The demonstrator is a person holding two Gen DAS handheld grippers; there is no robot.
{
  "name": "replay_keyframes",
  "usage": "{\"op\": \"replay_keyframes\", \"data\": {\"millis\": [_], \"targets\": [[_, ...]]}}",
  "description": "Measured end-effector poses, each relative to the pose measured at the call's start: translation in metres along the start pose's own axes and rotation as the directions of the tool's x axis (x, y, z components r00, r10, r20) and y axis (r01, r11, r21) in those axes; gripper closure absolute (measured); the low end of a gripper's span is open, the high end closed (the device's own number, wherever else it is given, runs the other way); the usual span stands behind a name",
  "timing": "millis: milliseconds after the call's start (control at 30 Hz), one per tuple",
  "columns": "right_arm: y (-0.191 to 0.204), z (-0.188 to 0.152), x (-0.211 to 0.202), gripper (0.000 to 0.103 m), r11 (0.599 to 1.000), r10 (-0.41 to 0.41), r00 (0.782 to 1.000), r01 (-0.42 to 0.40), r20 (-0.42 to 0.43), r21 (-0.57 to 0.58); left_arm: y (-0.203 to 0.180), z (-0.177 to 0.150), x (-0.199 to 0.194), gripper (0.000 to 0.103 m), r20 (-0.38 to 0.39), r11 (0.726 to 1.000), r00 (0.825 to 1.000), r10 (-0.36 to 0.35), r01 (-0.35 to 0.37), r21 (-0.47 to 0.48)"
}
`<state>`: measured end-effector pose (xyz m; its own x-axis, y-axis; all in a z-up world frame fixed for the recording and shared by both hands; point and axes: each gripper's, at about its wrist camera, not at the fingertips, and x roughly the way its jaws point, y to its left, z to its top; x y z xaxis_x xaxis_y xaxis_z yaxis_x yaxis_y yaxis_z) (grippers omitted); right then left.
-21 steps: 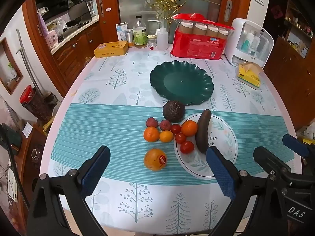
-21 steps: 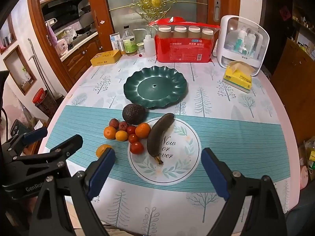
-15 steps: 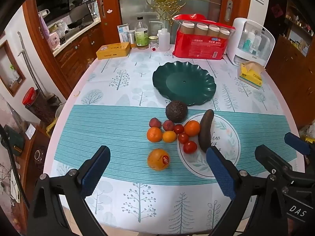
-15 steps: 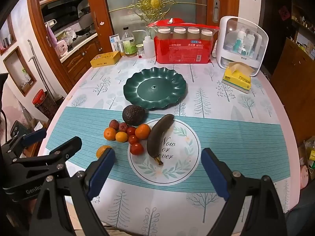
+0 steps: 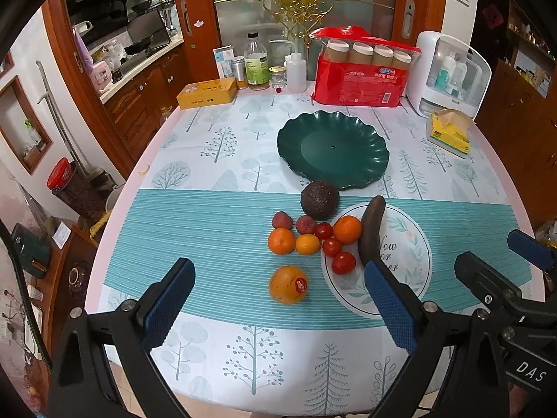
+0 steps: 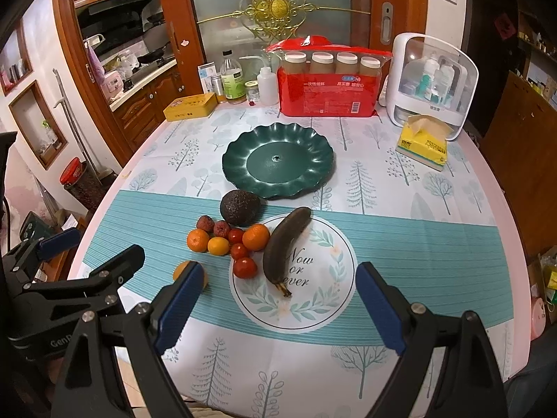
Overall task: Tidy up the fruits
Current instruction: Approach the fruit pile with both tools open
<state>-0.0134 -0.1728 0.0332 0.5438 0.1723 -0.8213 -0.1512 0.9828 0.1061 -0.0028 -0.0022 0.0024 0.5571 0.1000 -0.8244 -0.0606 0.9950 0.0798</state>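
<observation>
Left gripper (image 5: 278,299), right gripper (image 6: 278,303): fingers held apart, nothing clamped, as before. Fruit cluster unmoved; green plate (image 5: 369,170) seen at 12 o'clock of avocado (image 5: 319,200).

Both cameras sit low at the near edge of the table (image 5: 216,205), looking forward and down across it toward the far door. The left wrist view looks out between the open fingers of the left gripper (image 5: 278,308), with the orange (image 5: 288,285) just ahead between them and the plate (image 5: 332,149) farther off to the right. The right wrist view stands beside it, to the right, peering past the right gripper (image 6: 278,308) at the banana (image 6: 283,247) close ahead and the plate (image 6: 278,160) straight beyond. Each catches the other gripper at its inner edge. Both share the fruit cluster, plate, and far clutter.
</observation>
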Motion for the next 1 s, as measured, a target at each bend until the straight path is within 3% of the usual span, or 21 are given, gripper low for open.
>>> {"op": "replay_keyframes", "data": {"millis": [167, 400, 633, 1000], "targets": [[0.0, 0.001, 0.001, 0.013, 1.0, 0.0, 1.0, 0.0, -0.001, 0.001, -0.003, 0.001, 0.0, 0.006, 0.027, 0.996, 0.996, 0.079, -0.08, 0.048], [0.0, 0.002, 0.003, 0.013, 1.0, 0.0, 1.0, 0.0, -0.001, 0.002, 0.0, 0.001, 0.004, 0.006, 0.021, 1.0, 1.0, -0.005, 0.006, -0.011], [0.0, 0.003, 0.003, 0.013, 1.0, 0.0, 1.0, 0.0, -0.001, 0.001, -0.001, 0.002, 0.005, 0.006, -0.007, 1.0, 1.0, -0.001, 0.001, -0.005], [0.002, 0.005, 0.008, 0.013, 1.0, 0.002, 1.0, -0.002, -0.012, 0.0, 0.006, 0.008, 0.013, 0.006, 0.047, 0.999, 0.999, -0.022, 0.023, -0.027]]}}
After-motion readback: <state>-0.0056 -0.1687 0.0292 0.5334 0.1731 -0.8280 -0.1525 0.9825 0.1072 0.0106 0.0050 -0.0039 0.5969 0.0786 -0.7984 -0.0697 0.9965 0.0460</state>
